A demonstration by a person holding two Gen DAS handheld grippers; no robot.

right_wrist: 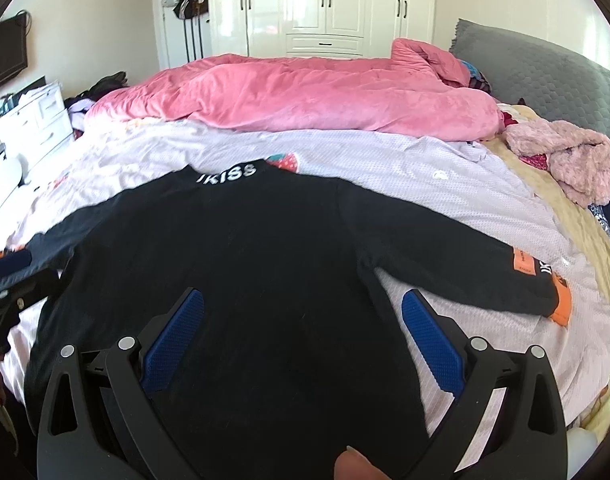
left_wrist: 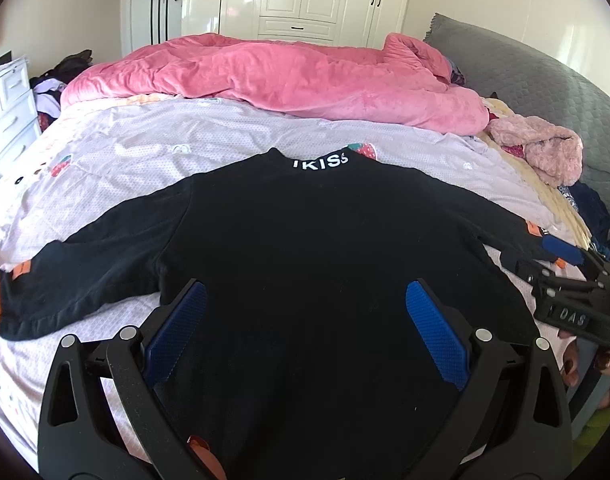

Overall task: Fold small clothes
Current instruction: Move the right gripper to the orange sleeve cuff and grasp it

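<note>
The black long-sleeved sweatshirt (left_wrist: 305, 240) of soft knit cotton, with white letters on the collar and orange patches near the cuffs, lies flat on the pale lilac bed sheet with strawberry prints (left_wrist: 145, 148). The collar is at the far side and both sleeves are spread out to the sides. Behind it lies a crumpled pink plush quilt (left_wrist: 285, 76), well apart from the shirt.

The left gripper (left_wrist: 305, 312) hangs over the lower part of the body with its jaws wide apart and nothing between the blue pads. The right gripper (right_wrist: 303, 316) is also spread wide and empty, above the right side seam, near the armpit.

The garment looks light and limp. It will probably sag and wrinkle when lifted, and it should not slip much against the ribbed pads. I think good places to pinch are a cuff (right_wrist: 553, 292) or a shoulder seam, so that a sleeve can be laid across the body.
</note>
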